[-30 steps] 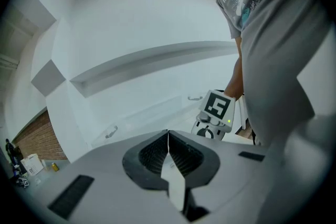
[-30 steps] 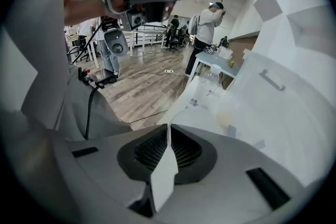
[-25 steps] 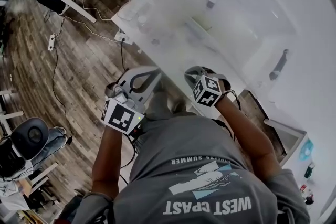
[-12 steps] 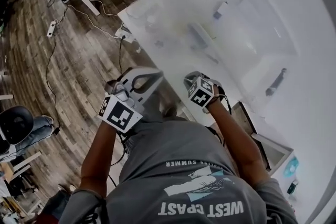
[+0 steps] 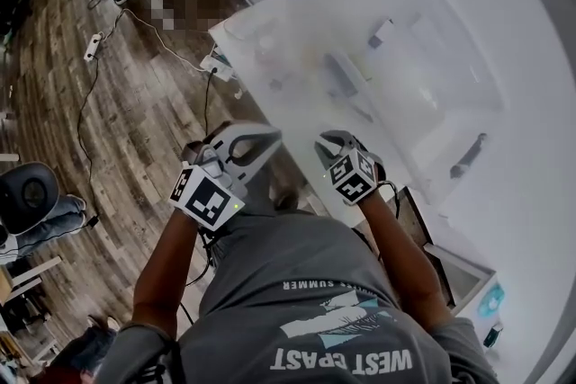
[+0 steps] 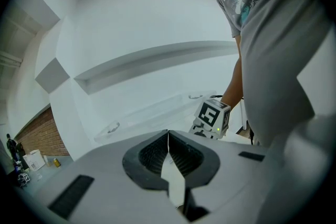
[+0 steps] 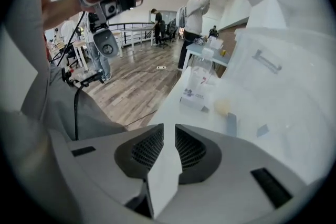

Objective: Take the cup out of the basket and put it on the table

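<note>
Fingers (image 6: 153, 157) of the left gripper (image 6: 168, 135) were pressed together on nothing. The right gripper (image 7: 169, 131) had its jaws narrowly apart and empty. The person's grey shirt (image 5: 342, 319) read "WEST" and "SUMMER". Glare washed out the white table (image 5: 432, 31), so the cup could not be located. The floor (image 5: 117, 112) was wood plank.

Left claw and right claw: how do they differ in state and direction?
The left claw has its jaws closed together; the right claw has them slightly apart. The left claw points toward the right one's marker cube; the right claw points along the white table. Both are empty, with the same dark ribbed pads.
</note>
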Demonstrator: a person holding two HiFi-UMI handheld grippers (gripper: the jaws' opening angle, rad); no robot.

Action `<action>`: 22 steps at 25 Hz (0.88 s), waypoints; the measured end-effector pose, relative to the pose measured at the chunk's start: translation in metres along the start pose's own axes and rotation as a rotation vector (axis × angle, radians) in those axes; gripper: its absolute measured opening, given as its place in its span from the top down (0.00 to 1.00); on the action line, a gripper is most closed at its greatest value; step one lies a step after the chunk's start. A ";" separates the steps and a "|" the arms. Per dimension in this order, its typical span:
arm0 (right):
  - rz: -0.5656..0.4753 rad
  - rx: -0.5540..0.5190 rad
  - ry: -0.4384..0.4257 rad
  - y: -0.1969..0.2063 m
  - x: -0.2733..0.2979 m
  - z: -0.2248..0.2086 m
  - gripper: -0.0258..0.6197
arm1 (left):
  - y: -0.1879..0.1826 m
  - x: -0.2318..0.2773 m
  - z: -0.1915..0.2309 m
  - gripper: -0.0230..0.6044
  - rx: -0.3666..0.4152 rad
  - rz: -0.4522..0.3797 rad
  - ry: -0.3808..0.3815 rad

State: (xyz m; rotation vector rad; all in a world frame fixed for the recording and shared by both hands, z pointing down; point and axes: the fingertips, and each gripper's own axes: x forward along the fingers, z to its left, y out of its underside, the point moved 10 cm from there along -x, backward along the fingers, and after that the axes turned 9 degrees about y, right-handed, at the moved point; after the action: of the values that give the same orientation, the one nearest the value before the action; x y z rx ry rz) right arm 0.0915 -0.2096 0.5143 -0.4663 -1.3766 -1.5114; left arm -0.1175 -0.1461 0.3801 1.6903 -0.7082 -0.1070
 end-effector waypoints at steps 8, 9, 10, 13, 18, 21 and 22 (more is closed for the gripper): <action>-0.192 0.050 0.104 -0.017 -0.069 0.002 0.94 | -0.012 -0.002 -0.008 0.94 0.029 0.005 0.007; -0.205 0.062 0.117 -0.017 -0.077 0.002 0.94 | -0.014 -0.003 -0.010 0.94 0.034 0.006 0.009; -0.215 0.075 0.129 -0.015 -0.085 0.003 0.94 | -0.016 -0.004 -0.013 0.94 0.038 0.007 0.011; -0.231 0.108 0.162 -0.008 -0.105 0.005 0.94 | -0.023 -0.008 -0.021 0.94 0.048 0.012 0.016; -0.239 0.160 0.192 0.013 -0.127 0.017 0.94 | -0.036 -0.011 -0.038 0.94 0.066 0.025 0.030; -0.253 0.186 0.207 0.027 -0.141 0.027 0.94 | -0.043 -0.011 -0.051 0.94 0.074 0.033 0.040; -0.259 0.195 0.212 0.032 -0.146 0.030 0.94 | -0.046 -0.010 -0.057 0.94 0.075 0.035 0.043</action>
State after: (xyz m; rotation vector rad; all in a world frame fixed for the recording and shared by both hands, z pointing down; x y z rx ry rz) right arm 0.1712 -0.1189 0.4207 -0.0047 -1.4367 -1.5618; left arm -0.0829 -0.0886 0.3491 1.7460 -0.7166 -0.0193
